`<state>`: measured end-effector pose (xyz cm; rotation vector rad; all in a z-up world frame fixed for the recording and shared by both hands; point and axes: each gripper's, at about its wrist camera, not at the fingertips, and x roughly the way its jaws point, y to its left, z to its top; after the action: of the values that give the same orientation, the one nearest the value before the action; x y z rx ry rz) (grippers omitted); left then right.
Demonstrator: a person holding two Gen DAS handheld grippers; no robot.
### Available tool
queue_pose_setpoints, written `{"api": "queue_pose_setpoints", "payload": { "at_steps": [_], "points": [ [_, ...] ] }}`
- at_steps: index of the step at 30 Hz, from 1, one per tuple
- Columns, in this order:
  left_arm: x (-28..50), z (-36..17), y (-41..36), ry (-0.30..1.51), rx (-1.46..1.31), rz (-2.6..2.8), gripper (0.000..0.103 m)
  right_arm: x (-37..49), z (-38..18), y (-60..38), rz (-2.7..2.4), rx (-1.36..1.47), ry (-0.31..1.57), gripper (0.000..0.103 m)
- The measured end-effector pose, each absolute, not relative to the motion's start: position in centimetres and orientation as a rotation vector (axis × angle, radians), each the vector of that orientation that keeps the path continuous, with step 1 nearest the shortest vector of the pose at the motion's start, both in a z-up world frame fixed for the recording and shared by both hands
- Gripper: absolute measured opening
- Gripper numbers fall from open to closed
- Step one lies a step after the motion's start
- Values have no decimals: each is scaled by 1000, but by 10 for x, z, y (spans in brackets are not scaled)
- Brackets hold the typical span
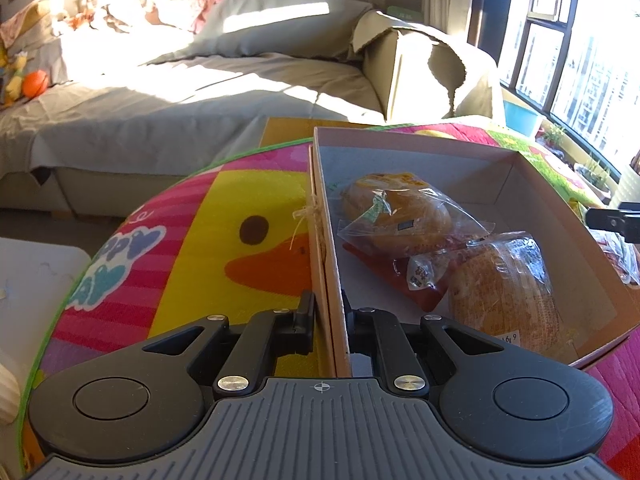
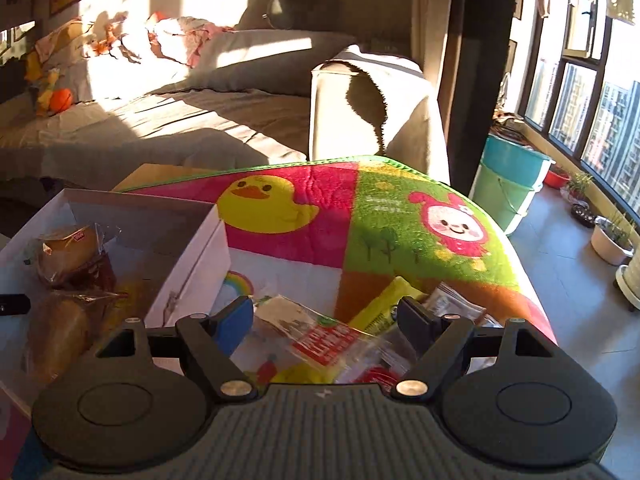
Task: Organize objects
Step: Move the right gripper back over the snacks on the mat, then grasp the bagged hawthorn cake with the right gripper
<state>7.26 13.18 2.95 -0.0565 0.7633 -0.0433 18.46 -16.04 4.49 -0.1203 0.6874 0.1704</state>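
An open cardboard box (image 1: 420, 146) sits on a colourful cartoon mat (image 1: 180, 248). It holds two wrapped bread buns (image 1: 396, 210) (image 1: 502, 284) and a red packet (image 1: 404, 280). My left gripper (image 1: 330, 320) is shut on the box's near left wall, one finger outside, one inside. In the right wrist view the box (image 2: 188, 256) is at the left with the buns (image 2: 68, 252) inside. My right gripper (image 2: 326, 320) is open, just above a pile of snack packets (image 2: 320, 340) including a yellow one (image 2: 384, 304) on the mat.
A grey covered sofa (image 1: 200, 92) with cushions and toys stands behind the mat. A teal bucket (image 2: 512, 184) and potted plants (image 2: 612, 240) stand on the floor by the windows at the right. The mat's edge (image 2: 532, 280) drops off at the right.
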Motion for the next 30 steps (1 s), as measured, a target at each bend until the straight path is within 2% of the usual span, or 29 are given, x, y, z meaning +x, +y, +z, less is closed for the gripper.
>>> {"api": "queue_pose_setpoints", "payload": {
  "at_steps": [4,5,6,7,12,15,25,28,30],
  "points": [
    [72,30,133,765,-56,-48,12,211,33,-149,225,-102,744,78],
    [72,30,133,765,-55,-48,12,215,31,-151,240,-67,761,73],
    [72,30,133,765,-56,-49,12,217,29,-154,241,-35,793,57],
    [71,30,134,765,-56,-51,12,217,28,-156,238,-17,822,52],
    [70,31,135,762,-52,-56,12,182,38,-175,371,111,871,51],
    [70,30,135,761,-54,-56,12,171,48,-174,322,20,808,51],
    [67,32,133,770,-52,-59,13,214,18,-168,276,193,889,50],
    [67,33,135,766,-64,-56,13,212,12,-162,270,173,899,46],
    [67,33,138,762,-78,-52,13,204,14,-159,272,143,907,39]
  ]
}}
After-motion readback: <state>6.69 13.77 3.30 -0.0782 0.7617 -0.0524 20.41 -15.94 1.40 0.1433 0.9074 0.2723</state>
